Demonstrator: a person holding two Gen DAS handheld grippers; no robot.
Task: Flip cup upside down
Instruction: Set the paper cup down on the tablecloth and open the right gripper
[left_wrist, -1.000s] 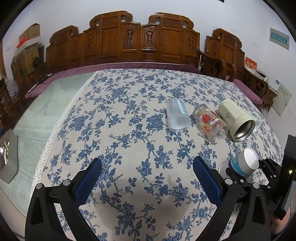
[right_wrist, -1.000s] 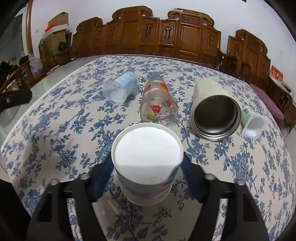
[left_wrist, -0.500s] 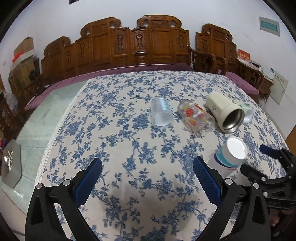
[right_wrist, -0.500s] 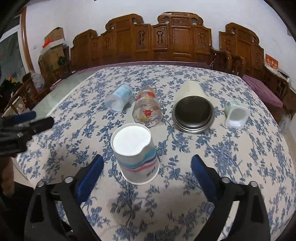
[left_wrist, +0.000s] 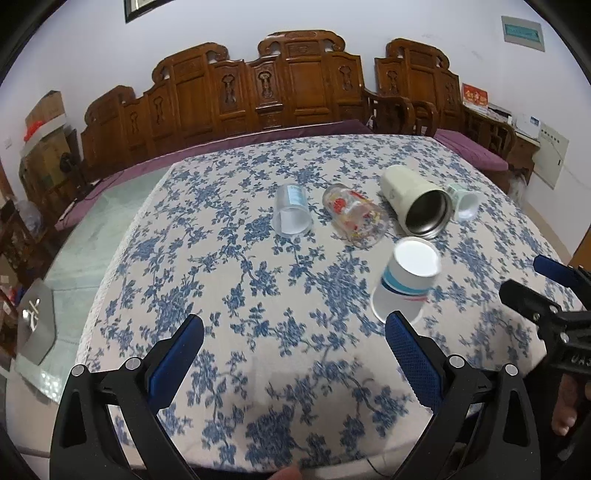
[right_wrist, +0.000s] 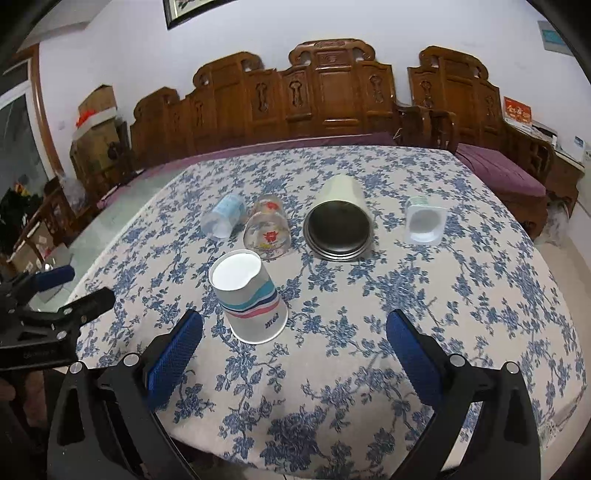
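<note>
A white paper cup (right_wrist: 251, 299) with teal, navy and pink stripes stands upside down on the blue-flowered tablecloth (right_wrist: 461, 295), base up. It also shows in the left wrist view (left_wrist: 404, 284). My right gripper (right_wrist: 293, 354) is open and empty, pulled back near the table's front edge, the cup ahead of its left finger. My left gripper (left_wrist: 295, 360) is open and empty over the front of the table, the cup just beyond its right finger.
Lying on their sides behind the cup: a frosted plastic cup (right_wrist: 223, 218), a printed glass (right_wrist: 267, 232), a cream steel-lined tumbler (right_wrist: 340, 221) and a small white pot (right_wrist: 423, 219). Carved wooden benches (right_wrist: 332, 96) line the far side.
My right gripper has opened, let go of the paper cup standing base up, and drawn back. Both grippers have pulled away toward the near table edge.
</note>
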